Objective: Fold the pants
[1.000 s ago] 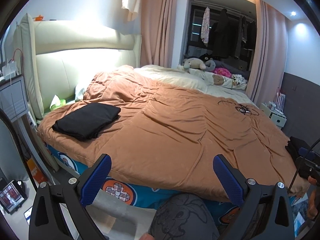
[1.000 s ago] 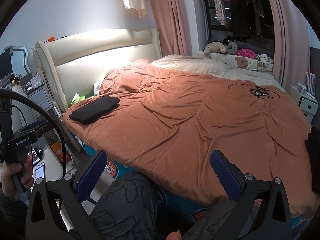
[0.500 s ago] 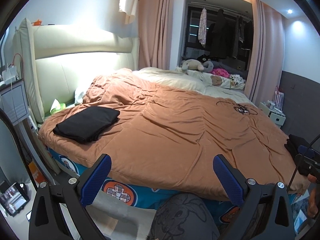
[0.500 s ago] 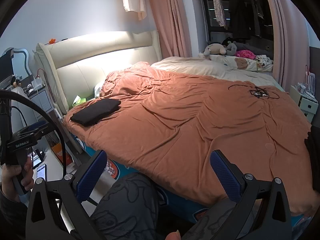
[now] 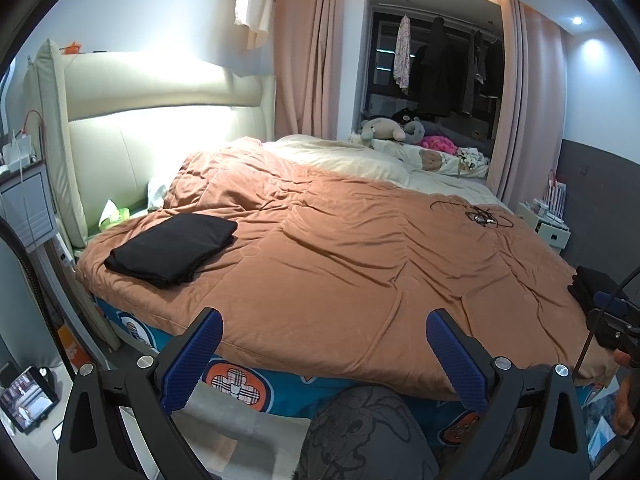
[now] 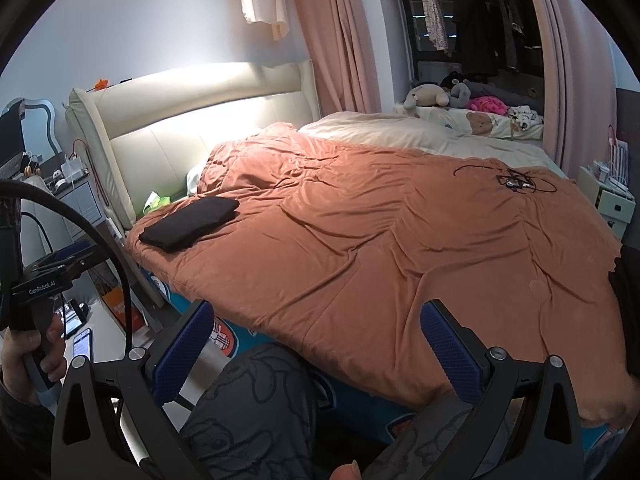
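Black pants [image 5: 172, 248] lie folded into a flat rectangle on the orange quilt [image 5: 360, 264], near the bed's left corner by the headboard; the right wrist view shows the same pants [image 6: 190, 224]. My left gripper [image 5: 324, 348] hangs open over the bed's front edge, well short of the pants and holding nothing. My right gripper [image 6: 316, 340] is open too, empty, above the person's patterned trouser leg [image 6: 256, 408]. Another dark garment [image 5: 596, 284] lies at the bed's right edge.
A tangle of black cable [image 5: 480, 216] lies on the quilt at the far right. Stuffed toys [image 5: 388, 128] sit beyond the cream sheet. A bedside stand [image 5: 28, 200] is at left, a white nightstand [image 5: 548, 228] at right. A phone [image 6: 82, 344] lies on the floor.
Both cameras have tilted up and drawn back slightly, so the bed sits lower in the frames. The pants have not moved, and both grippers stay open.
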`<action>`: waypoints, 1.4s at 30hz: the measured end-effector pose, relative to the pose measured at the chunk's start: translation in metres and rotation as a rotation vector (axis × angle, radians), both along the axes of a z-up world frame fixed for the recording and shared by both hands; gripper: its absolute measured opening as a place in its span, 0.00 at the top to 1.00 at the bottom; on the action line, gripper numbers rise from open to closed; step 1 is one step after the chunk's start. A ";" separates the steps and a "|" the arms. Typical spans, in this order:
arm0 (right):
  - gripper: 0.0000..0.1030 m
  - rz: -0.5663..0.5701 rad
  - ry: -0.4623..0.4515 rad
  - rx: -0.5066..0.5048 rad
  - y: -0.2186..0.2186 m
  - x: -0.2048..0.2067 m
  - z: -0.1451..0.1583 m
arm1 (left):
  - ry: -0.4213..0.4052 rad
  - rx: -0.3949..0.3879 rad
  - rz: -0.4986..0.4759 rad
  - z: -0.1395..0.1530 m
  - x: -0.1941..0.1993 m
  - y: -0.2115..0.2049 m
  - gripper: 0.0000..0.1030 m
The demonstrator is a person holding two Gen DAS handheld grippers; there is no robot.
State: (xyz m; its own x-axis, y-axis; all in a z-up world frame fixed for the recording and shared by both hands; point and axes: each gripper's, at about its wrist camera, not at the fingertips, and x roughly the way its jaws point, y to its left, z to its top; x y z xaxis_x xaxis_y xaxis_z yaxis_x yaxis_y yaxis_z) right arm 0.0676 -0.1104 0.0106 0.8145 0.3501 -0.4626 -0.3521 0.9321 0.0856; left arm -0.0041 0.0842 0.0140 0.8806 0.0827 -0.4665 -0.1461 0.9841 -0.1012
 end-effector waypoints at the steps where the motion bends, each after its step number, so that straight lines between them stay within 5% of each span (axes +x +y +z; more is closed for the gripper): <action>1: 0.00 -0.001 0.000 0.001 0.000 0.000 0.000 | 0.000 0.000 -0.001 0.000 0.000 0.000 0.00; 42: 0.00 -0.017 -0.015 0.025 0.000 -0.014 -0.003 | -0.016 0.014 -0.022 0.007 -0.011 -0.017 0.00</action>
